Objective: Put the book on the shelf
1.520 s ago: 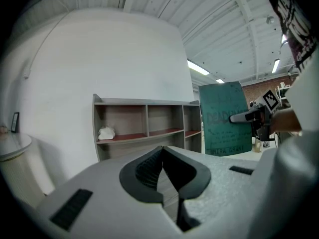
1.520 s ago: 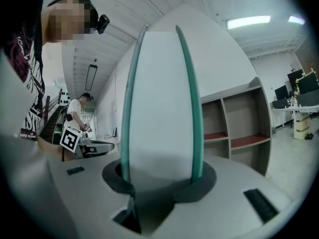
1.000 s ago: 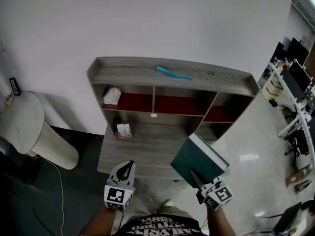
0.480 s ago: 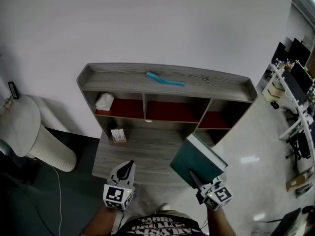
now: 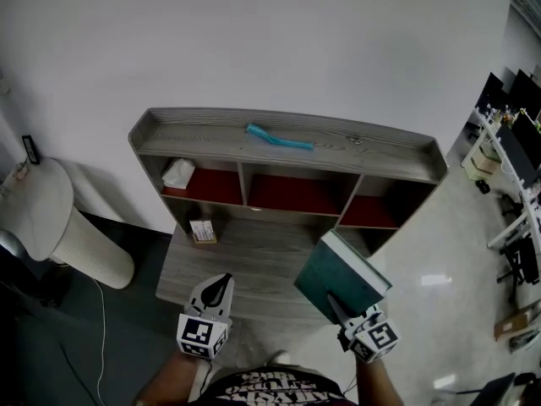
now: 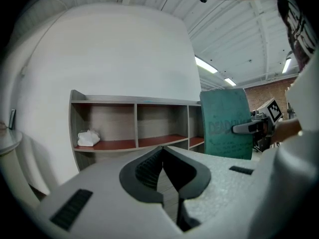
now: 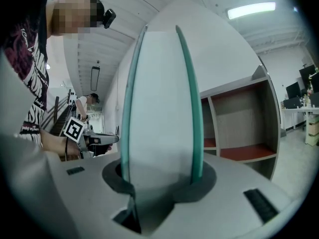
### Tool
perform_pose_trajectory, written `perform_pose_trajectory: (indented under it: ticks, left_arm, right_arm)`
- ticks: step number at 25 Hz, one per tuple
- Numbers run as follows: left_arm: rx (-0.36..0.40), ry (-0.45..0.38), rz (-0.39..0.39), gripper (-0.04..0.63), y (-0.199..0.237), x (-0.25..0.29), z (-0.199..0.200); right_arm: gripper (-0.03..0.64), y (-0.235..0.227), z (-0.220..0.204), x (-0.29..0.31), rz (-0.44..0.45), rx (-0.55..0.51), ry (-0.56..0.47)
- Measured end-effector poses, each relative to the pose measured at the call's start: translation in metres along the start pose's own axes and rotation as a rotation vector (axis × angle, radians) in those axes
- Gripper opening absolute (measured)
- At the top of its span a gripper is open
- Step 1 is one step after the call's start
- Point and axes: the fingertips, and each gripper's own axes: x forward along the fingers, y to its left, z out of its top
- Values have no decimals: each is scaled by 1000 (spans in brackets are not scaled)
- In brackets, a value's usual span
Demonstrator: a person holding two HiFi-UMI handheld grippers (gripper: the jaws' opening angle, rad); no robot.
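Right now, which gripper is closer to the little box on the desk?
Left. The left gripper is just in front of the little box, jaws shut. The right gripper is farther off to the right, clamped on the green book.

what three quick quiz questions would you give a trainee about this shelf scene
1. True or false: the right tool grips the book.
2. Which compartment of the shelf holds the white wad? A left, B middle, C right.
3. What lies on the shelf's top board?

Key:
1. True: the book stands clamped between its jaws.
2. A.
3. A blue stick.
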Motion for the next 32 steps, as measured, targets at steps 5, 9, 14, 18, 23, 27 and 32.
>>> perform_pose_trajectory:
  ticks: [5, 9, 14, 18, 23, 27, 32]
  left_arm:
    - [8, 10, 27, 6, -6, 0, -3]
    - [5, 18, 34, 6, -17, -1, -7]
    - [19, 31, 12, 6, -33, 4, -8]
    - [45, 25, -5, 6, -43, 6, 2]
    - [41, 29, -20, 6, -50, 4, 6]
    - [37, 30, -9, 6, -47, -1, 4]
    - [24, 42, -6, 6, -37, -4, -4]
  right_arm:
    - [163, -8, -8, -3, 20, 12, 21]
    - [163, -14, -7, -11, 26, 19, 11]
    - [163, -20, -11, -25, 12, 34, 5]
    - [163, -25, -9, -37, 8, 23, -4]
    - [163, -29, -8, -41, -6, 45, -22]
    - [163, -24, -11, -38, 2, 41, -13]
    - [163, -19, -17, -31, 7, 43, 1]
